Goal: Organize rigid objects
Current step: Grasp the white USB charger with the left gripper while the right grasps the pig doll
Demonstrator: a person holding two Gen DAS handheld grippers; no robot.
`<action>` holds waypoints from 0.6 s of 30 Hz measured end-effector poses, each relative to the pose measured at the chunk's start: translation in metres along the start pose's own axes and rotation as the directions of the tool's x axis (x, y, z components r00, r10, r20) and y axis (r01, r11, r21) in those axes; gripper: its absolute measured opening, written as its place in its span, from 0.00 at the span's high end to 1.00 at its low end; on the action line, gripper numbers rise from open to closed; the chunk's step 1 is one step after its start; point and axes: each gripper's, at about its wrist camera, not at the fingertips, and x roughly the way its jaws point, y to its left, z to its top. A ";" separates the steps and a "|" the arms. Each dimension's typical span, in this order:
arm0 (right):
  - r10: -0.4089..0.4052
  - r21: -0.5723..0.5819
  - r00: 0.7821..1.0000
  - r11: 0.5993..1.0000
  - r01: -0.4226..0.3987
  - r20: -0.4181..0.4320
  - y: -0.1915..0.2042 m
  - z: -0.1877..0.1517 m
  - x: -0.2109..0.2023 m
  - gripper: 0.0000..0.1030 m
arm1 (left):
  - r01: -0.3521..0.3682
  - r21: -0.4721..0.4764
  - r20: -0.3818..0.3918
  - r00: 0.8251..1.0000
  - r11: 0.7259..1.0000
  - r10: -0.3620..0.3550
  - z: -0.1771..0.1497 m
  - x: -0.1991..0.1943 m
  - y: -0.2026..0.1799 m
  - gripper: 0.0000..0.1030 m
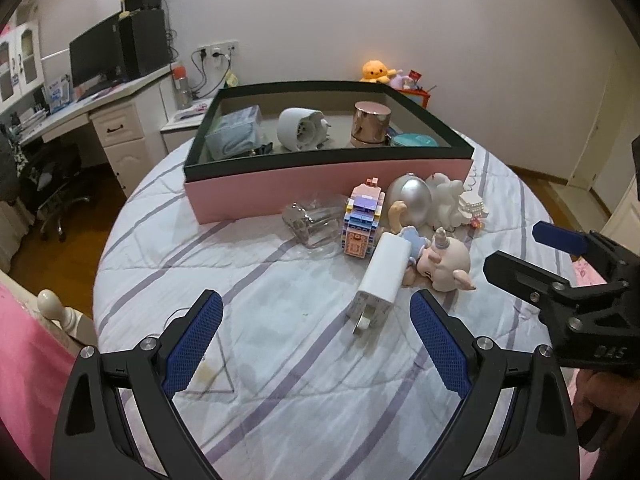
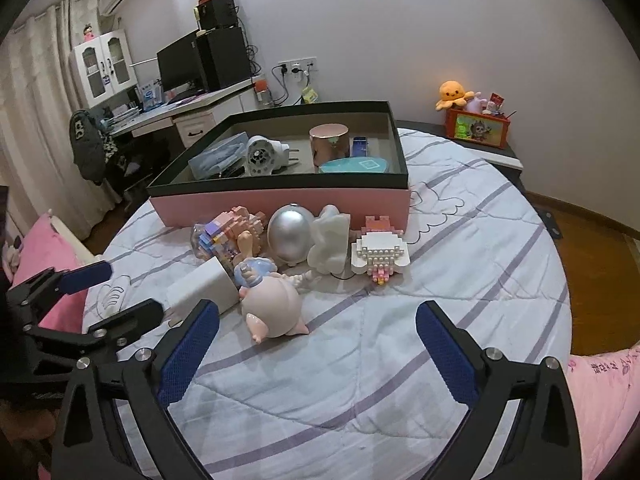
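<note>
Both hand-held grippers, left and right, spread empty near one white charger, two block figures

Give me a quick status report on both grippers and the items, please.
Left gripper open, empty. Right gripper open, empty. White rectangular charger nearest left; pink pig-like figurine nearest right. Pink box with black rim behind, path unobstructed.

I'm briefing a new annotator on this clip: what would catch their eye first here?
The large pink box with a dark rim sits at the far side of the bed, already holding a rose-gold canister. In front of it lies a cluster of toys, nearest the pink doll beside a white charger. Both grippers, left and right, are open near the pile.
</note>
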 end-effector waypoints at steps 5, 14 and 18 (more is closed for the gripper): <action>0.026 0.003 1.000 1.000 -0.026 -0.016 -0.004 0.001 0.005 0.12 | 0.020 0.026 -0.020 1.000 0.999 -0.019 0.003 0.016 -0.005 0.07; 0.097 -0.008 0.992 0.995 -0.098 -0.078 0.000 0.005 0.027 0.21 | 0.075 0.070 -0.086 0.994 0.995 -0.069 0.011 0.052 -0.016 0.38; 0.123 -0.017 0.987 0.992 -0.125 -0.099 0.005 0.007 0.035 0.23 | 0.126 0.083 -0.087 0.989 0.989 -0.118 0.010 0.056 -0.019 0.64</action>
